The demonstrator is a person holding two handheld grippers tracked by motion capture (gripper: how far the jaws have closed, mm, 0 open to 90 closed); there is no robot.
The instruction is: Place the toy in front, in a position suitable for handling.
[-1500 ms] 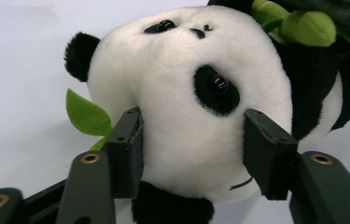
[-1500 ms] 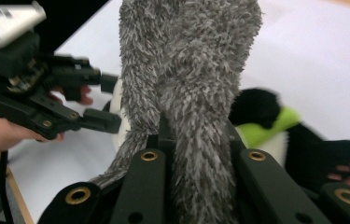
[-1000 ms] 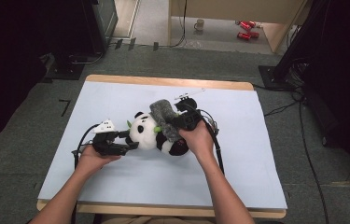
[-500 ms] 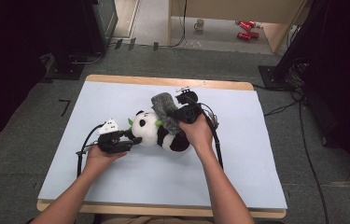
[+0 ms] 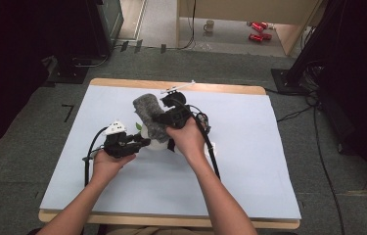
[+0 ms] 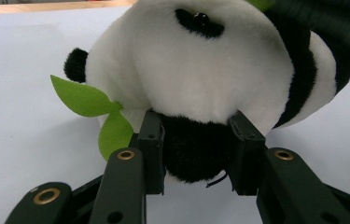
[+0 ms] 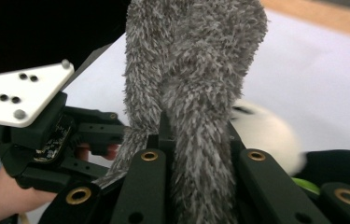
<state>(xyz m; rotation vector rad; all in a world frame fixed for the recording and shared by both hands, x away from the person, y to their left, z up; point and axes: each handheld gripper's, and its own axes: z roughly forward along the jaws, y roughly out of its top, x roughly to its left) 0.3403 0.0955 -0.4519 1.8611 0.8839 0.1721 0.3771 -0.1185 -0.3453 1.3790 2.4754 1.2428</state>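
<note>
Since the earlier frames the right gripper [image 5: 164, 116] has lifted the grey furry cloth [image 5: 148, 113] up and toward twelve o'clock, off the panda toy [image 5: 157, 142], while the left gripper [image 5: 139, 143] has moved in on the panda, its jaws just having been closing with a black plush part between them.

High view: the panda lies near the middle of the pale blue mat [image 5: 249, 161], partly hidden under the cloth and the right hand [image 5: 187, 137]. The left hand [image 5: 106, 161] sits at eight o'clock from the panda. Bare mat stretches wide toward three o'clock and toward six o'clock; the table's wooden edge [image 5: 220, 89] at twelve o'clock runs close behind the raised cloth.

Left gripper view: the jaws are narrowed onto a black plush part [image 6: 195, 149] of the panda, pads pressing its sides. Green felt leaves [image 6: 93, 112] stick out at nine o'clock, with bare mat beyond them.

Right gripper view: the jaws are clamped tight on the grey cloth [image 7: 196, 93], which stands up between them. The left gripper [image 7: 46, 135] is at nine o'clock, and the blurred panda [image 7: 266, 135] at three o'clock, with open mat behind it.
</note>
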